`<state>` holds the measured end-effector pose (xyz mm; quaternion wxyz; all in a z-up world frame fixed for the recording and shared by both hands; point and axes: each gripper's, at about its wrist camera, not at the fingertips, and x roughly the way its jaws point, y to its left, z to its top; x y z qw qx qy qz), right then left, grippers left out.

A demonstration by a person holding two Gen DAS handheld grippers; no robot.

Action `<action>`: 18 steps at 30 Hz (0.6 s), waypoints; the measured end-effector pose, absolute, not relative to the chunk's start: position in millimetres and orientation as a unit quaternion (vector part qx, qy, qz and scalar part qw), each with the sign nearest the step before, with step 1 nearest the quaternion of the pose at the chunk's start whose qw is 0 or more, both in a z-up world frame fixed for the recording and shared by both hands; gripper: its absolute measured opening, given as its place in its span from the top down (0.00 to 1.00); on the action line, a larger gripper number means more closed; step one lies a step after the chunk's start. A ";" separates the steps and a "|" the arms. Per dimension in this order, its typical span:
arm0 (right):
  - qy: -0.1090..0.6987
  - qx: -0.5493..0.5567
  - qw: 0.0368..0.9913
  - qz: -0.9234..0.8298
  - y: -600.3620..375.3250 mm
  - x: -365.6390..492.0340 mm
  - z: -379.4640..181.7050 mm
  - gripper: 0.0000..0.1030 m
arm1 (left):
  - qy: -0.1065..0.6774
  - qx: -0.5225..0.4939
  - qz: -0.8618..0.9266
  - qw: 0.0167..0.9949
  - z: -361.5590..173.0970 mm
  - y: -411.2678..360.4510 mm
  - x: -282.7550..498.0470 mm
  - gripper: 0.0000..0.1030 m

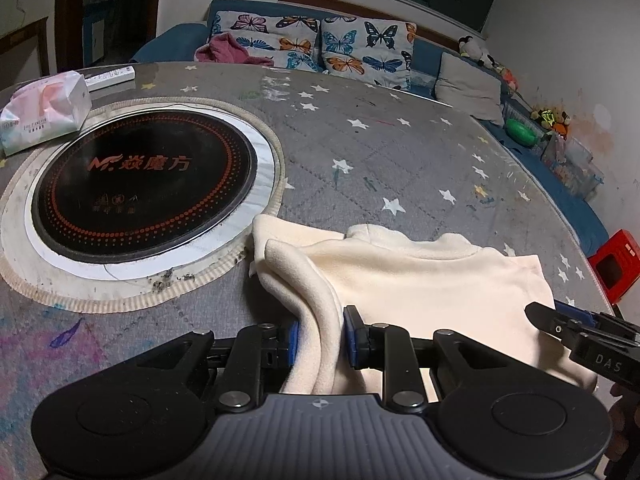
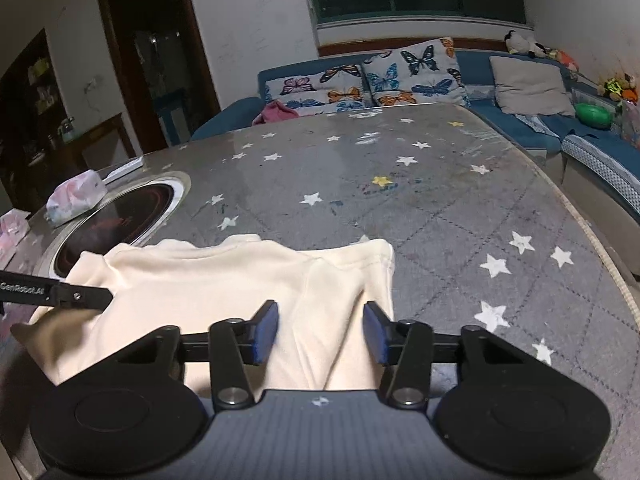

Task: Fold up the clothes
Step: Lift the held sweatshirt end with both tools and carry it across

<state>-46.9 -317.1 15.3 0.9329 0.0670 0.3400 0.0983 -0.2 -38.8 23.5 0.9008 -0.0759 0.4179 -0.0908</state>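
A cream fleece garment point(image 1: 420, 280) lies at the near edge of the grey star-patterned table point(image 1: 360, 152). My left gripper point(image 1: 321, 338) is shut on a bunched fold of the garment's left side, the cloth pinched between its blue pads. In the right wrist view the garment point(image 2: 224, 276) spreads flat, and my right gripper point(image 2: 322, 332) is open with a ridge of its right side lying between the blue pads point(image 2: 266, 332). The right gripper's tip point(image 1: 560, 322) shows at the right in the left wrist view; the left gripper's finger point(image 2: 60, 294) shows at the left in the right wrist view.
A round black induction cooktop point(image 1: 144, 184) is set in the table to the left of the garment. A tissue pack point(image 1: 44, 114) and a white remote point(image 1: 110, 76) lie behind it. A blue sofa with butterfly cushions point(image 1: 320, 44) runs along the far side. A red box point(image 1: 616, 264) sits at the right.
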 end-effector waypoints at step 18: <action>0.318 0.090 0.942 0.061 -326.1 -43.4 16.1 0.58 | 0.417 -0.069 -0.094 0.901 23.0 -37.1 0.3 0.71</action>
